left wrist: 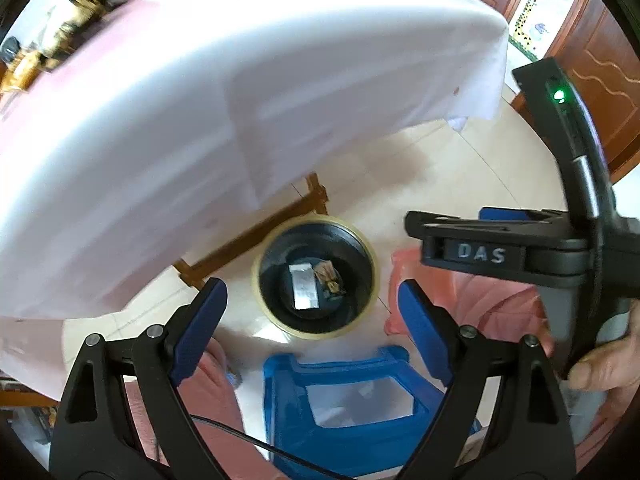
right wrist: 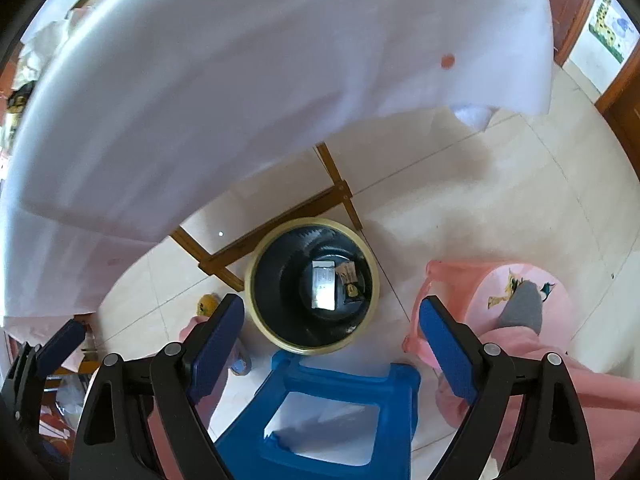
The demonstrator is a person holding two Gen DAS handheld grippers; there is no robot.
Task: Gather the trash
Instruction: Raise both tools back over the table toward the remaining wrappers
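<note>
Both tools hang over the bin [right wrist: 312,286] on the floor, looking straight down into it. The left tool [left wrist: 310,328] is spread wide with nothing between its blue pads, and the right tool [right wrist: 330,346] is just as wide and just as empty. Down at the bottom of the black liner lie a pale flat packet [right wrist: 323,284] and a crumpled brown wrapper [right wrist: 348,276] touching it, so some trash looks collected. The bin stands just beside the blue stool [right wrist: 320,412] and the wooden legs of the surface. Up on the cloth-covered surface [left wrist: 240,80], at its far left edge, there is blurred clutter [left wrist: 76,8]; I can't tell whether that is more trash, but it's my best guess at what's left
</note>
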